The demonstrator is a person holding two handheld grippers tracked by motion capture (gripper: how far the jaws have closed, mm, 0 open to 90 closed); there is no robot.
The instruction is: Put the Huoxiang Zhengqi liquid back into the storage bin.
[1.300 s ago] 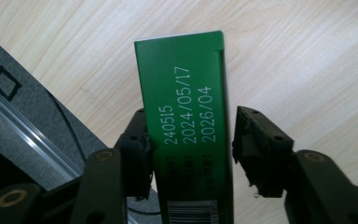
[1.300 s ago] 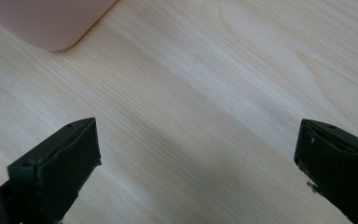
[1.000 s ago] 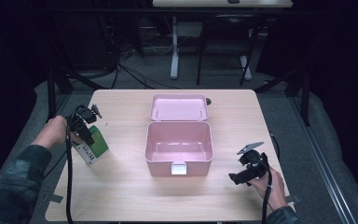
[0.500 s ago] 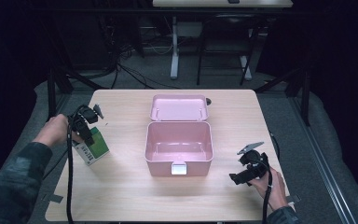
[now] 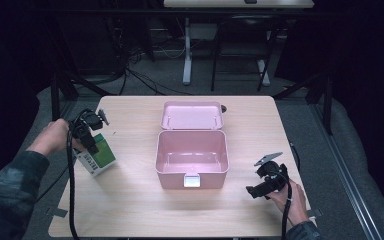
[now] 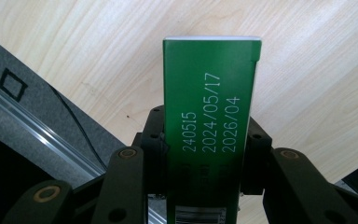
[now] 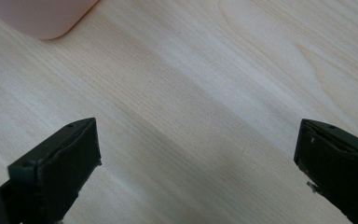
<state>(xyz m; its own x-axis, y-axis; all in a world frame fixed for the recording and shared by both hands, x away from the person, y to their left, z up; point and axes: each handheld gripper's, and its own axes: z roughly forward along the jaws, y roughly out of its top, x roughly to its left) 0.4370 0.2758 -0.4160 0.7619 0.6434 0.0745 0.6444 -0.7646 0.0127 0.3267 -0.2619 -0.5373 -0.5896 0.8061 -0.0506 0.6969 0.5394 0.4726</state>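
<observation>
- Left gripper: jaws drawn in on a green box, one pad against each narrow side; they have just been closing, with the box between them. Printed dates on the face read along the jaws, so the box's long axis runs straight out from the tongs, away from the hand.
- High view: left gripper stands over the green box, which sits tilted with its low corner at or near the table; contact too small to tell.
- Right gripper: jaws wide apart, nothing between them, bare wood beneath. In the high view, right gripper is parked low, off the front right corner of the pink case.
- Key relation: the pink case lies open, lid back, off to the left tongs' right, across bare table. Left hand already has the box; right hand is nearer the case but idle.
- Judgement: next move likely lift and carry rightward; box's long axis may want turning to fit the tub.
</observation>
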